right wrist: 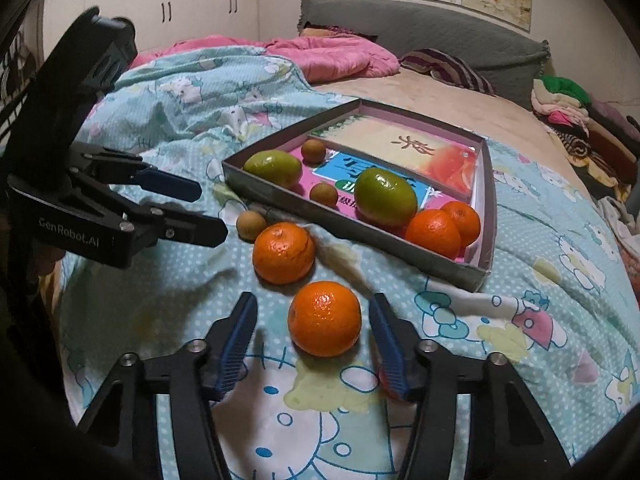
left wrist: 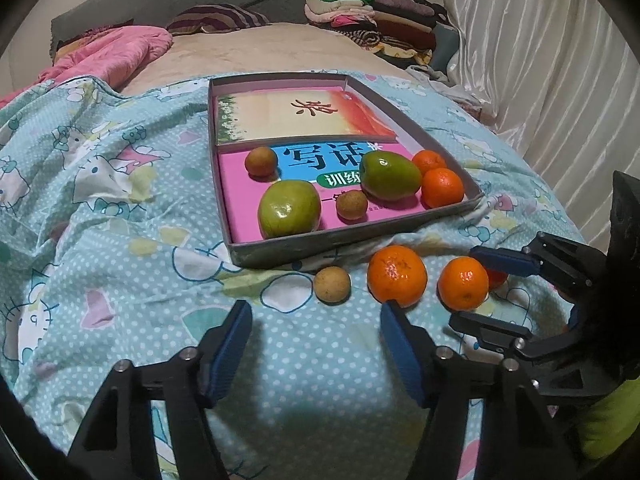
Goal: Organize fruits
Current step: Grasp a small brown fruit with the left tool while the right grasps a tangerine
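Note:
A shallow cardboard box [left wrist: 352, 236] [right wrist: 360, 236] lies on the bed with books inside. It holds two green fruits [left wrist: 289, 208] [left wrist: 390, 175], two small brown fruits [left wrist: 261, 161] [left wrist: 351, 205] and two oranges [left wrist: 442, 187] [left wrist: 429, 160]. In front of the box lie a small brown fruit [left wrist: 331, 284] [right wrist: 250, 225] and two oranges [left wrist: 397, 275] [left wrist: 463, 283]. My left gripper [left wrist: 316, 320] [right wrist: 208, 210] is open and empty, just short of the brown fruit. My right gripper [right wrist: 312, 320] [left wrist: 476, 288] is open, its fingers on either side of the nearer orange [right wrist: 324, 318].
A blue cartoon-print quilt [left wrist: 100, 200] covers the bed. A pink blanket [left wrist: 112, 56] and a striped pillow [left wrist: 218, 18] lie at the head. Folded clothes [left wrist: 360, 8] are piled by the white curtain [left wrist: 540, 60].

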### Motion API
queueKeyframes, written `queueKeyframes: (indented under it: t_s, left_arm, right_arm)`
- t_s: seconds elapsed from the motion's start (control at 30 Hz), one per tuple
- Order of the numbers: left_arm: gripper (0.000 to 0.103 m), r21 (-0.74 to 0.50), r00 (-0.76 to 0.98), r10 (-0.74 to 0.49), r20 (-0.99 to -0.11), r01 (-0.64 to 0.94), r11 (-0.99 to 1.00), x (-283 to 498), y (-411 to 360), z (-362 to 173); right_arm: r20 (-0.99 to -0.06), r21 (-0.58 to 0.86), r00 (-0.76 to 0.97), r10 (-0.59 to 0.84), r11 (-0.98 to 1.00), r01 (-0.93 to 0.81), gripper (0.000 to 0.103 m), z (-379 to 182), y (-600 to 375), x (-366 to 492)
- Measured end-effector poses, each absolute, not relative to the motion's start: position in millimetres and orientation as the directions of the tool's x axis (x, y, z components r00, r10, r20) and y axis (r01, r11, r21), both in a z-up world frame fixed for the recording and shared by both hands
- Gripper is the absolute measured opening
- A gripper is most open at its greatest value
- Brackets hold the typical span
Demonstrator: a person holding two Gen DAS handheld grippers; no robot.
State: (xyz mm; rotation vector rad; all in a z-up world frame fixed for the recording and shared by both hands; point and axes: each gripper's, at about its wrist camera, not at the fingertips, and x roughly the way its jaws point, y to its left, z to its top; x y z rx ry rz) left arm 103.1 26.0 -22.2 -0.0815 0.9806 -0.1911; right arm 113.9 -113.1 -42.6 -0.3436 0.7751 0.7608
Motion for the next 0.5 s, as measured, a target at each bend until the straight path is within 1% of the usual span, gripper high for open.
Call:
queueKeyframes:
  t_s: [0.03, 0.1, 0.17, 0.23, 0.3, 0.33, 0.5]
  left_arm:
    - [0.062, -0.157, 0.540, -0.201, -0.817, 0.126, 0.979, 103, 25, -23]
    - [0.058, -0.160, 0.537, -0.208, -0.818, 0.136, 0.978, 103, 24, -24]
    - [0.055, -0.160, 0.534, -0.213, -0.818, 0.144, 0.977, 104, 22, -25]
    - [0.052, -0.156, 0.529, -0.215, -0.821, 0.154, 0.976, 105, 19, -27]
    - [0.046, -0.150, 0.522, -0.210, -0.827, 0.156, 0.976, 108, 18, -31]
    - [0.045, -0.148, 0.520, -0.208, -0.829, 0.154, 0.977, 109, 18, -32]
    - [0.035, -0.156, 0.523, -0.209, -0.827, 0.144, 0.977, 115, 20, -35]
  right_arm:
    - [-0.737, -0.013, 0.471, 0.485, 0.687, -0.727, 0.051, -44, -113, 114]
    - [-0.739, -0.022, 0.474, 0.479, 0.686, -0.727, 0.050, -46, -112, 115]
    - [-0.745, -0.029, 0.474, 0.470, 0.686, -0.727, 0.049, -49, -110, 116]
    - [-0.752, -0.038, 0.475, 0.457, 0.690, -0.723, 0.045, -53, -108, 118]
    - [-0.757, -0.041, 0.476, 0.448, 0.694, -0.719, 0.042, -56, -107, 120]
    - [-0.755, -0.039, 0.476, 0.450, 0.695, -0.718, 0.039, -56, -107, 120]
    - [-0.749, -0.004, 0.465, 0.472, 0.698, -0.716, 0.040, -55, -110, 123]
